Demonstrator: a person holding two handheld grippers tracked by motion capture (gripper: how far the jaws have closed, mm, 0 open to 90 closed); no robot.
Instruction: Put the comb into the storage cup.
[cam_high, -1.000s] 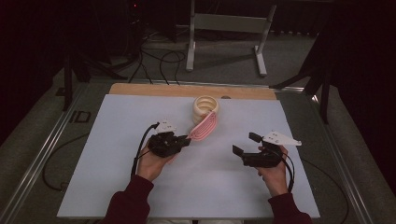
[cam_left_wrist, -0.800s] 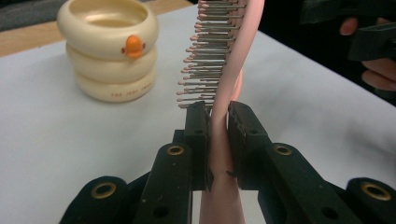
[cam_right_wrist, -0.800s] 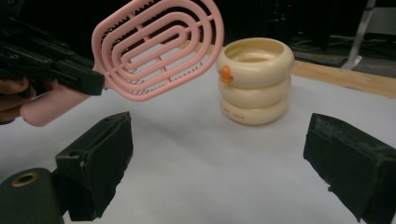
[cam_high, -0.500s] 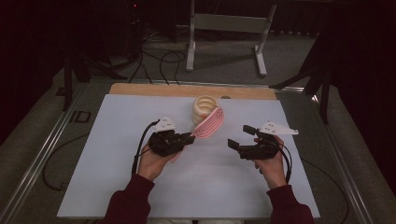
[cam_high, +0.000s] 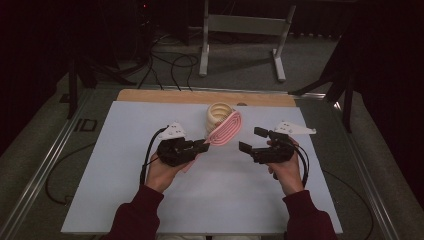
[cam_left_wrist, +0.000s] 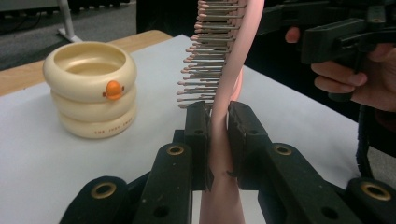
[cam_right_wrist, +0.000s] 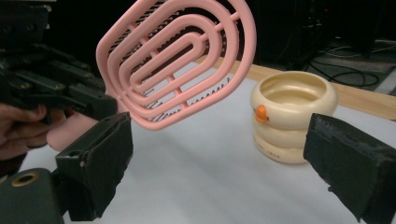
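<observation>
While the left gripper (cam_high: 202, 146) clamps the handle of the pink hairbrush (cam_high: 226, 129), the brush head stands raised off the table, over the middle of the white mat (cam_high: 125, 200) toward its far edge, just in front of the cream holder (cam_high: 218, 114). In the left gripper view the jaws press on the handle from both sides, and the brush runs straight up and away from them, bristles turned toward the holder. Its long axis, seen from above, slants from the left hand up and to the right, so the head reaches toward the right gripper (cam_high: 251, 140).

That gripper hangs just to the right of the brush head, with its jaws spread wide and nothing between them. In its own view the oval back of the head sits up and to the left, near the left jaw but apart from it, and the holder stands farther off, to the right. The right hand is plainly the nearer one to the head, while the left already has the handle. Whether the head touches the holder is hard to tell from above; the gripper views suggest a gap. A likely next move is the open jaws closing in leftward on the head's rim.
</observation>
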